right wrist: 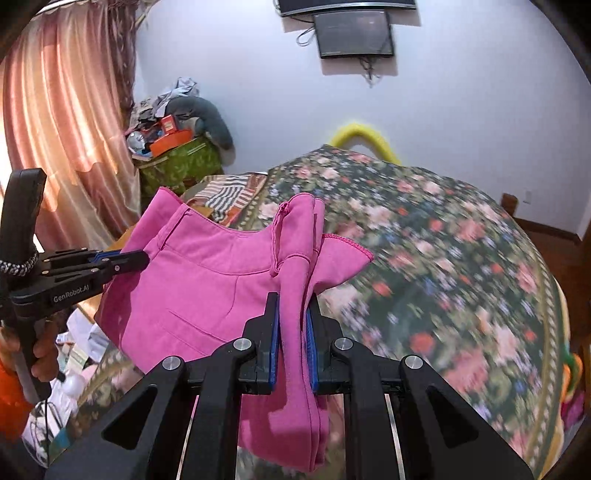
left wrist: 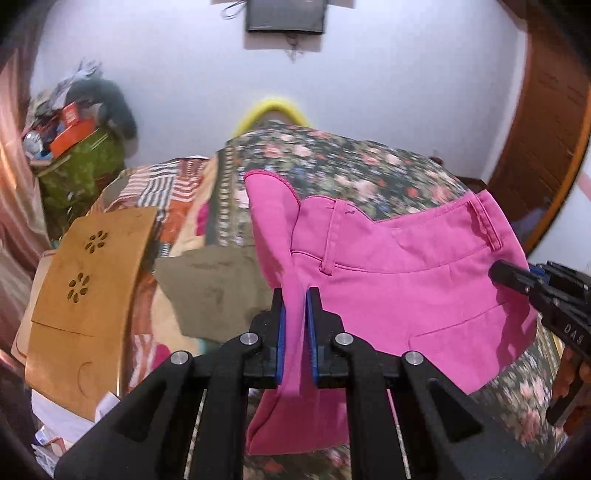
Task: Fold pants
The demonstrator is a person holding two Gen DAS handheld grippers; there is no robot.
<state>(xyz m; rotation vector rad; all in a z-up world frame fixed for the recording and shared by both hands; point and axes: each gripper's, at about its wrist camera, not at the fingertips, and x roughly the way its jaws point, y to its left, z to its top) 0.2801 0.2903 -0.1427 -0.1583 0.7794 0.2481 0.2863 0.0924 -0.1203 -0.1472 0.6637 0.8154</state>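
Bright pink pants (left wrist: pixel 399 284) hang in the air between my two grippers, waistband up, above a floral bedspread (left wrist: pixel 351 166). My left gripper (left wrist: pixel 294 295) is shut on a bunched fold at one end of the waistband. My right gripper (right wrist: pixel 293 299) is shut on the other end, with cloth hanging down between its fingers. The pants (right wrist: pixel 207 284) stretch across to the left gripper, which shows at the left of the right wrist view (right wrist: pixel 142 258). The right gripper shows at the right edge of the left wrist view (left wrist: pixel 496 273). The legs hang below, partly hidden.
A floral bed (right wrist: pixel 443 258) fills the space ahead. A brown wooden board (left wrist: pixel 92 291) and patterned cloths (left wrist: pixel 166 192) lie to the left. A green box piled with clutter (right wrist: pixel 177 162) stands by pink curtains (right wrist: pixel 62 129). A dark screen (right wrist: pixel 352 33) hangs on the wall.
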